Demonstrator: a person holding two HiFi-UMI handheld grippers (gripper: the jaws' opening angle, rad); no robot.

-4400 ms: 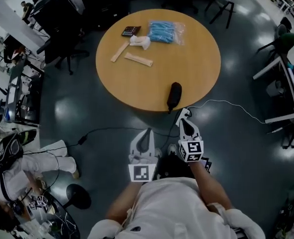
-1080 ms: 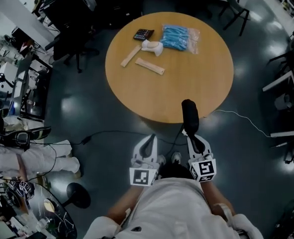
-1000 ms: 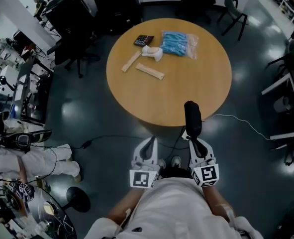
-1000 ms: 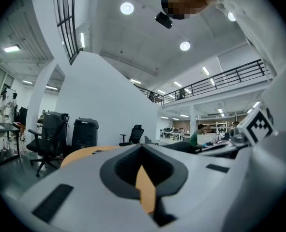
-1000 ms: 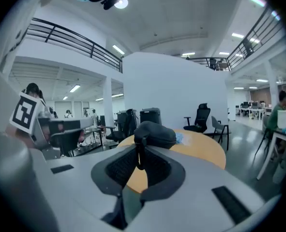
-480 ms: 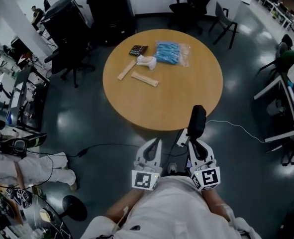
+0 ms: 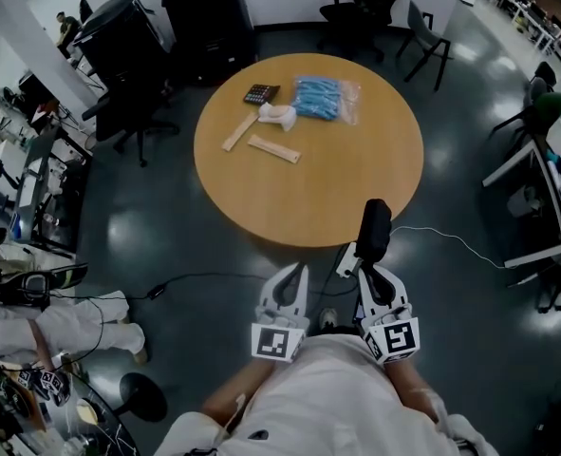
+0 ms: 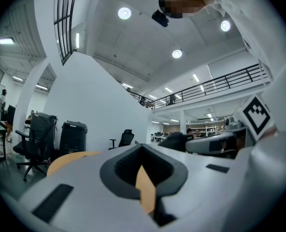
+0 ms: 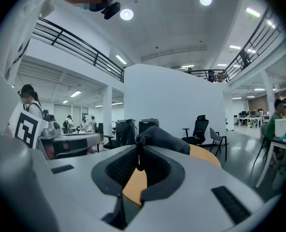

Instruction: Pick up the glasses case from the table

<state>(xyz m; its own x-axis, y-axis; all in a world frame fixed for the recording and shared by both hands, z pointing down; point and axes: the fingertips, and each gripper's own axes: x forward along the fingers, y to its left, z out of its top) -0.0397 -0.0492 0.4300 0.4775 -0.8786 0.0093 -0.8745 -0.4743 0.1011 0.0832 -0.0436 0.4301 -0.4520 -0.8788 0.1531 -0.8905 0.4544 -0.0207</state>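
Right gripper view shows the right hand-held gripper (image 9: 139,161) clamping only one end of the glasses case (image 9: 167,140), clear of the surface (image 9: 204,153) beside its near edge, so the case could pivot and slip; the left hand-held gripper (image 8: 142,151) is closed and empty.

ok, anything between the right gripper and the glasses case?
Nothing visible. The right gripper is closed on the near end of the glasses case, which sticks out over the near edge of the round table.

Left tongs (image 7: 294,272): tips together, nothing between them, pointing toward 12 o'clock.
Right tongs (image 7: 368,272): clamped on the glasses case (image 7: 374,228) (it juts toward 12 o'clock).
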